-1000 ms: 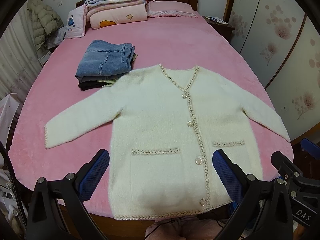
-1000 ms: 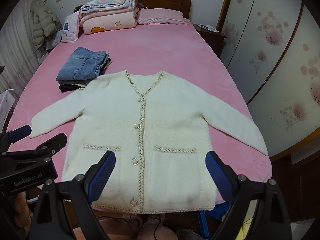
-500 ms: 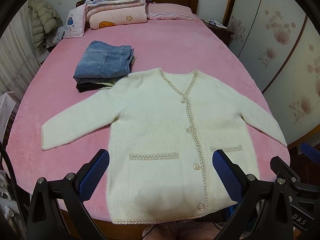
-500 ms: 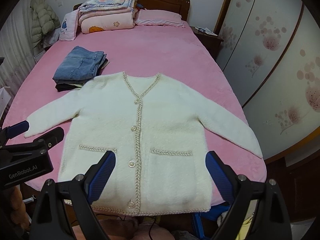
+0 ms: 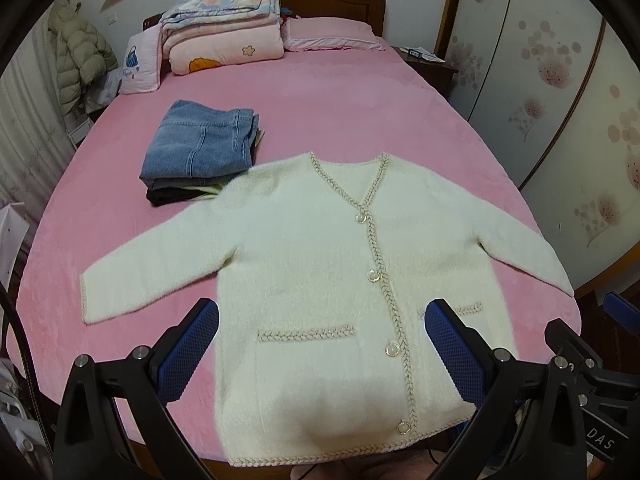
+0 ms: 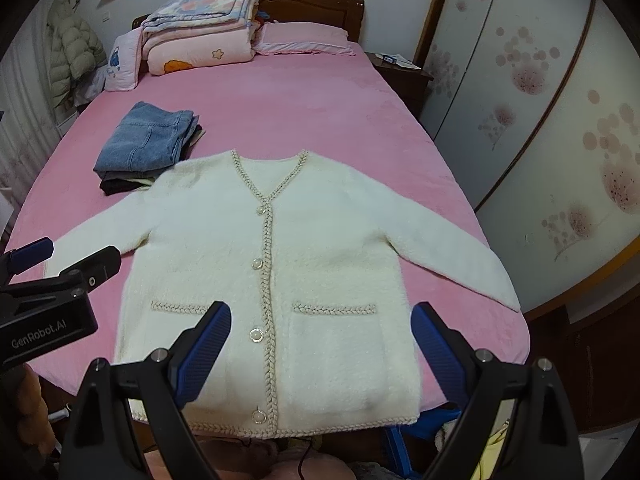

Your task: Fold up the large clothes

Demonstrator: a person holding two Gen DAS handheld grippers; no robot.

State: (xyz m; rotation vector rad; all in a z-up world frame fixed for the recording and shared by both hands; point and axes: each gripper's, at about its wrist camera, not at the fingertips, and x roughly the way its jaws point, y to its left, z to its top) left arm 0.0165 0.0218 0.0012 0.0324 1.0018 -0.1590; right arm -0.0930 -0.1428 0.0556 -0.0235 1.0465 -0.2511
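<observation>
On the black body of the left claw (image 6: 60, 264), seen at the left edge of the right wrist view, we read "GenRobot.AI" in pale letters. On the black body of the right claw (image 5: 592, 340), at the lower right corner of the left wrist view, we read only the letters "DAS"; the rest of that marking is cut off by the frame edge. The small pillow (image 5: 140, 64) by the headboard carries a line of script too small for us to read.
</observation>
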